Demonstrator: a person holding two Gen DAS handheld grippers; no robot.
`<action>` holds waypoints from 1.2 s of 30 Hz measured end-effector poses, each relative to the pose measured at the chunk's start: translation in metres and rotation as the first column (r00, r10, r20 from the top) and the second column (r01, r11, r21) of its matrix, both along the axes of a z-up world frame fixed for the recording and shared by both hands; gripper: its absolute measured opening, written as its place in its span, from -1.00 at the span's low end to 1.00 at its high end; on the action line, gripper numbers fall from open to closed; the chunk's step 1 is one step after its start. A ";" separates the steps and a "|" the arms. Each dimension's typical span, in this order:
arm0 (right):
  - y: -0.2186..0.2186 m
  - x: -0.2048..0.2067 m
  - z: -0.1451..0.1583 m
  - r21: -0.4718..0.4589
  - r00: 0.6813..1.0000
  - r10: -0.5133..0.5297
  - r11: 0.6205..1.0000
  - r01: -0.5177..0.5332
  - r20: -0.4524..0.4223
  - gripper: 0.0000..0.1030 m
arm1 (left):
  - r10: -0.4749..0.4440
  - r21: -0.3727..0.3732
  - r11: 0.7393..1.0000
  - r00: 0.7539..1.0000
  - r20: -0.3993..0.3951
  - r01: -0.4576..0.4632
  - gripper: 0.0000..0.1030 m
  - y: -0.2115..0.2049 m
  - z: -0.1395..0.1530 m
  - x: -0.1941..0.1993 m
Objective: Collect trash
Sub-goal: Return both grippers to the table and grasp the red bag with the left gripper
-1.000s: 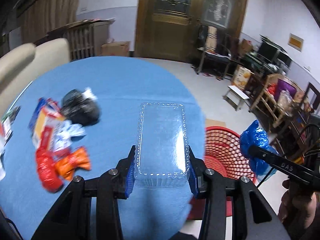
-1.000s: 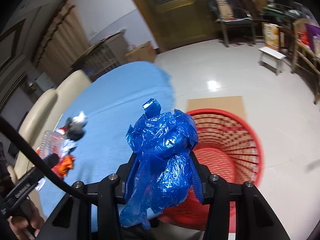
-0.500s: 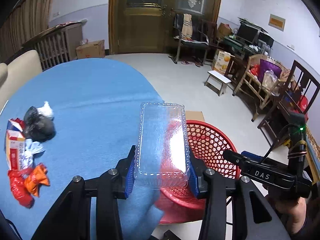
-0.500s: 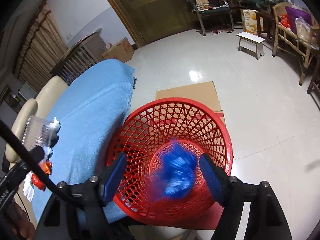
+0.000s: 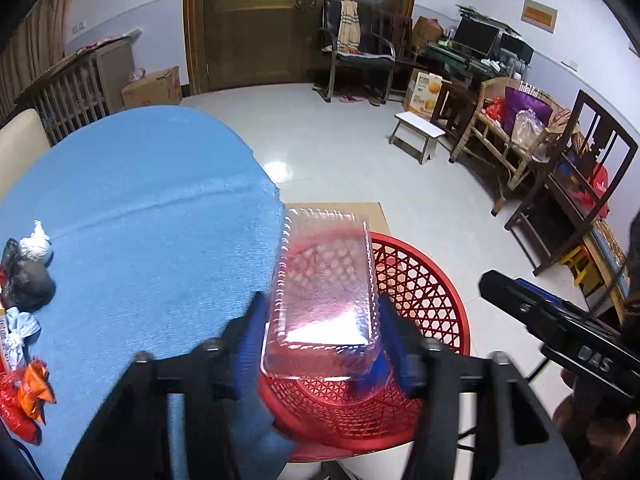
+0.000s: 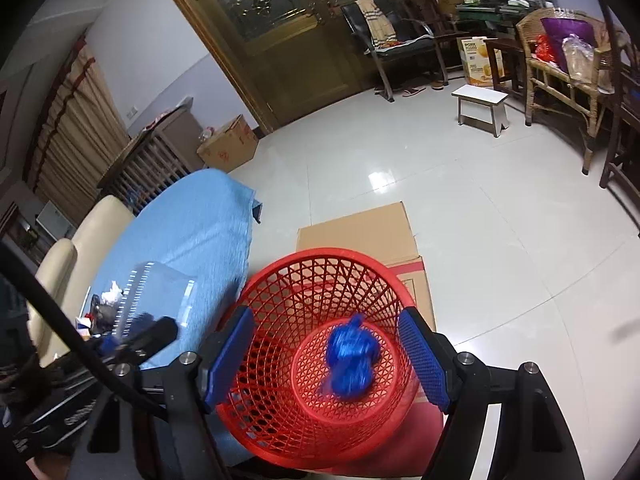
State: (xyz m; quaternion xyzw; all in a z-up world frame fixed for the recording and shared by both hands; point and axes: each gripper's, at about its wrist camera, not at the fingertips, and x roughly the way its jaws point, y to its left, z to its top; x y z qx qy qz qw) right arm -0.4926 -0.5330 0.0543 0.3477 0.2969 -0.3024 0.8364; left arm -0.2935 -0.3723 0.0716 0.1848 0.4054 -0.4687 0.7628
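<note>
A clear plastic container (image 5: 324,292) hangs over the near rim of the red mesh basket (image 5: 432,304), between the blue pads of my left gripper (image 5: 322,304). Its jaws are opening, and a thin gap shows on each side of the container. In the right wrist view my right gripper (image 6: 326,316) stands open above the basket (image 6: 320,260) with nothing between its fingers. A crumpled blue plastic bag (image 6: 350,360) lies on the basket's bottom. The container (image 6: 160,296) also shows at the left of that view.
The blue-clothed table (image 5: 140,220) sits left of the basket, with a black bag (image 5: 28,284), a white wad (image 5: 38,244) and red and orange wrappers (image 5: 28,396) at its left edge. Flat cardboard (image 6: 360,232) lies under the basket. A small stool (image 5: 416,136) and chairs stand farther off.
My left gripper carried the container from over the table to over the basket and its jaws spread off it. My right gripper opened and the blue bag dropped into the basket.
</note>
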 end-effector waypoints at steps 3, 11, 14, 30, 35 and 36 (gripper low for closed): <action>-0.001 -0.001 0.003 -0.004 1.000 -0.006 1.000 0.006 0.004 0.52 | 0.020 0.017 1.000 0.999 0.032 -0.021 0.57 -0.001 -0.001 0.004; 0.011 0.016 0.005 -0.008 0.999 0.033 0.999 -0.033 0.007 0.52 | 0.117 -0.032 0.993 0.993 0.035 -0.116 0.57 0.051 0.014 0.032; 0.026 0.034 0.004 -0.007 0.997 0.083 0.997 -0.083 0.003 0.52 | 0.184 -0.042 0.982 0.982 0.034 -0.183 0.57 0.082 0.016 0.045; 0.158 0.161 -0.001 -0.030 0.883 0.461 0.885 -0.465 -0.085 0.51 | 0.627 -0.071 0.776 0.779 -0.030 -0.627 0.58 0.289 -0.008 0.126; 0.182 0.174 0.001 -0.038 0.852 0.513 0.854 -0.519 -0.107 0.51 | 0.672 -0.060 0.735 0.737 -0.071 -0.676 0.58 0.300 -0.022 0.145; 0.185 0.174 0.001 -0.040 0.849 0.517 0.851 -0.523 -0.108 0.51 | 0.670 -0.054 0.737 0.738 -0.079 -0.674 0.58 0.298 -0.025 0.147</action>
